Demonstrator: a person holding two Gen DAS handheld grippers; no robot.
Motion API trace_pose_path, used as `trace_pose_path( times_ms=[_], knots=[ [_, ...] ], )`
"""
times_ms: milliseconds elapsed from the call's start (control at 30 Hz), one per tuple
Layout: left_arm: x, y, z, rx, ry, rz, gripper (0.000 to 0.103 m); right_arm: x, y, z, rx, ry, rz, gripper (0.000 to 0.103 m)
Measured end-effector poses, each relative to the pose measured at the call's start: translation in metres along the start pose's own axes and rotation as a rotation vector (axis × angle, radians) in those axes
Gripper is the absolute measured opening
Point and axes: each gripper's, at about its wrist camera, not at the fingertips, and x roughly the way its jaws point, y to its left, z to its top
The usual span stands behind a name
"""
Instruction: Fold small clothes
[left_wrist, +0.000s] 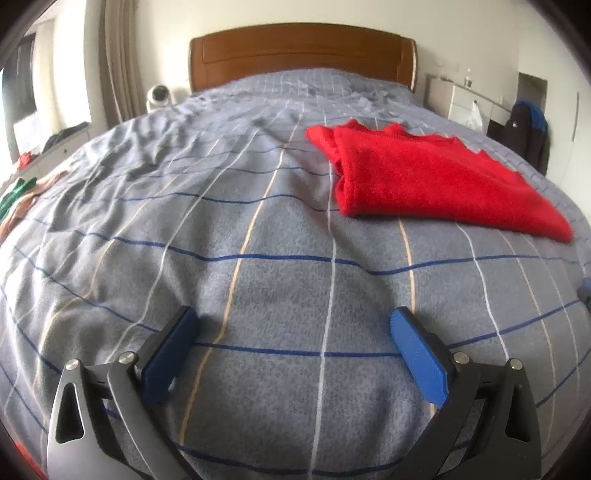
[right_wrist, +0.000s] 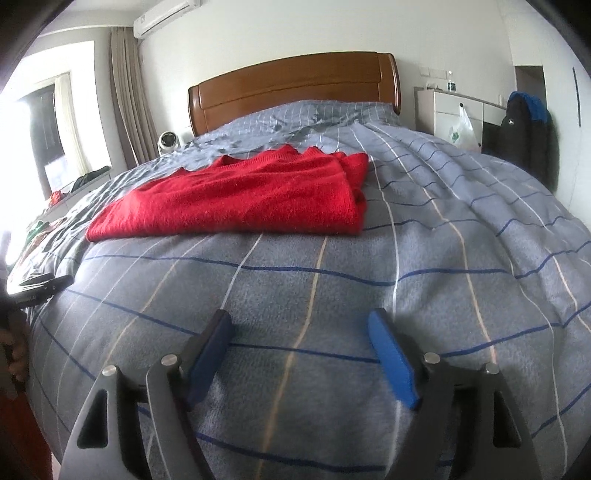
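1. The red sweater (left_wrist: 424, 177) lies folded into a compact stack on the grey checked bed (left_wrist: 258, 280), toward the middle, well short of the headboard (left_wrist: 301, 55); I judge this fold done.
2. My left tongs (left_wrist: 293, 325) are spread wide with nothing between the pads, hovering over bare blanket near the foot edge.
3. My right tongs (right_wrist: 299, 328) also stand open and empty, short of the sweater's near edge.
4. I judge both sets are clear of the stack so it stays undisturbed.
5. More clothes (left_wrist: 18, 195) lie at the bed's left edge; nothing blocks the way there.
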Motion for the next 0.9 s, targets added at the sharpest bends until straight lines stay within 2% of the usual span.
trace_pose_path(
  times_ms=[900],
  knots=[
    [-0.0021, -0.0021, -0.0022, 0.002, -0.016, 0.019, 0.103, 0.0013, 0.002, -0.0007, -0.004, -0.005, -0.005, 0.077]
  ],
)
